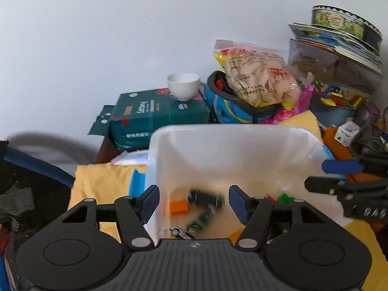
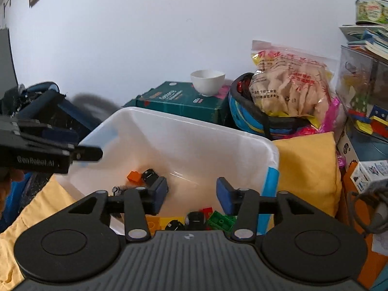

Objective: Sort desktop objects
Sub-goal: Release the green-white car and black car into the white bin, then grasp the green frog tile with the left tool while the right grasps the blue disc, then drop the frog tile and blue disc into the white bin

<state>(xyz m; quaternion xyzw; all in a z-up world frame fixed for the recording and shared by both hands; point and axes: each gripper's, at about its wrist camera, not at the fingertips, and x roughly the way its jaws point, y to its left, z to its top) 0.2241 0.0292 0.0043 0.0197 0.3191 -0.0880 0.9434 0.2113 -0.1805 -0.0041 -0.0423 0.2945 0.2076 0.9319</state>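
Note:
A white translucent bin (image 1: 230,145) stands on a yellow cloth. My left gripper (image 1: 194,201) hangs open over its near side, nothing pressed between the pads. Below the jaws a blurred dark piece (image 1: 206,198) shows inside the bin, beside an orange brick (image 1: 179,206) and a green brick (image 1: 286,198). In the right wrist view my right gripper (image 2: 192,192) is open above the bin (image 2: 194,123), empty. Under it lie a green brick (image 2: 222,222), a yellow brick (image 2: 167,222), black round pieces (image 2: 195,218) and an orange brick (image 2: 134,176). Each gripper appears in the other's view: right gripper (image 1: 315,174), left gripper (image 2: 84,144).
Behind the bin a white bowl (image 2: 208,82) sits on a green box (image 2: 179,101). A snack bag (image 2: 288,84) rests on a blue helmet-like thing (image 2: 245,118). Books and a tin (image 1: 344,24) are stacked at the right over a clear box of toys. Yellow cloth (image 2: 308,169) surrounds the bin.

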